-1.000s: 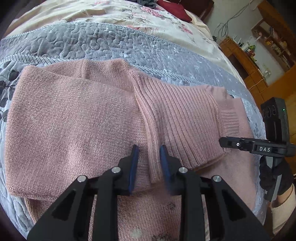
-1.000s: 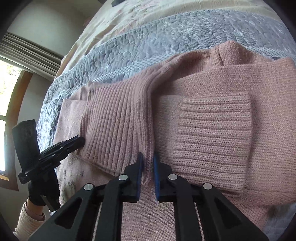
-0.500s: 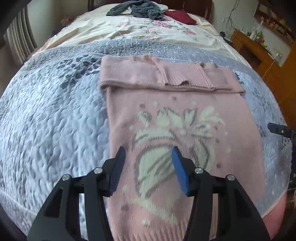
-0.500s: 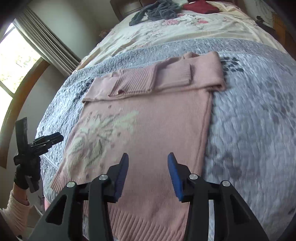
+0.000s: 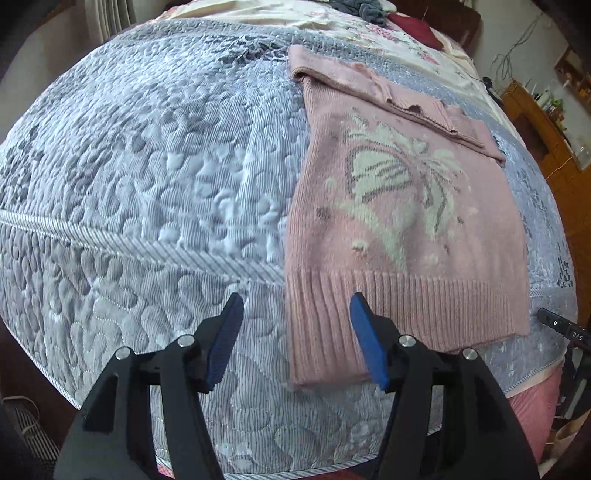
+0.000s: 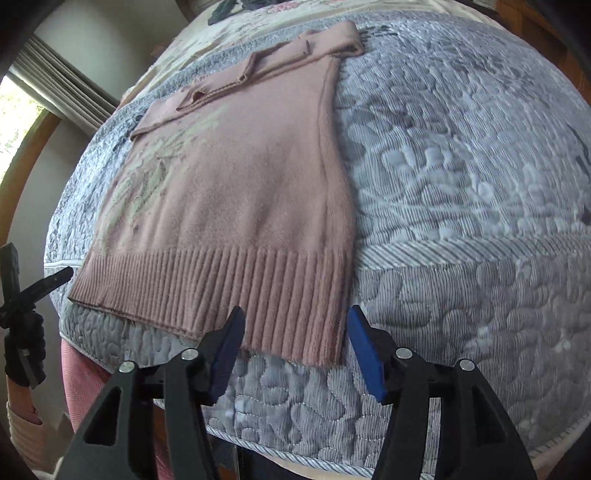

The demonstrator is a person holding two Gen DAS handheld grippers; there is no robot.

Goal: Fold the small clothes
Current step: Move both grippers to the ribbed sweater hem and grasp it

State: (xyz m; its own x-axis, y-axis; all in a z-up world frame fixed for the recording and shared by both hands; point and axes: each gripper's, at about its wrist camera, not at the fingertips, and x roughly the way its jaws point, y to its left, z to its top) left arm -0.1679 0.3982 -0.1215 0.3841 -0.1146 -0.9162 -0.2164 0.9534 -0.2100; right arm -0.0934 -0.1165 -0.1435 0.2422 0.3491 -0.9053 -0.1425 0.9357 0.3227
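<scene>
A small pink knitted sweater point(image 5: 402, 206) with a white and grey pattern lies flat on a grey quilted bedspread point(image 5: 147, 177), its sleeves folded across the far end. Its ribbed hem point(image 5: 388, 306) faces me near the bed's front edge. My left gripper point(image 5: 295, 339) is open, hovering at the hem's left corner, with nothing between its fingers. In the right wrist view the sweater point(image 6: 240, 184) lies the same way, and my right gripper point(image 6: 293, 345) is open at the hem's right corner point(image 6: 317, 332), holding nothing.
The bedspread point(image 6: 461, 184) drops off at the bed's front edge close below both grippers. A floral sheet point(image 5: 332, 22) with dark clothes lies at the far end. Wooden furniture point(image 5: 546, 122) stands to the right, a curtained window point(image 6: 44, 92) to the left.
Both grippers let go of the folded sleeves, opened wide and pulled back from the sweater's far end to its hem near the bed's front edge.
</scene>
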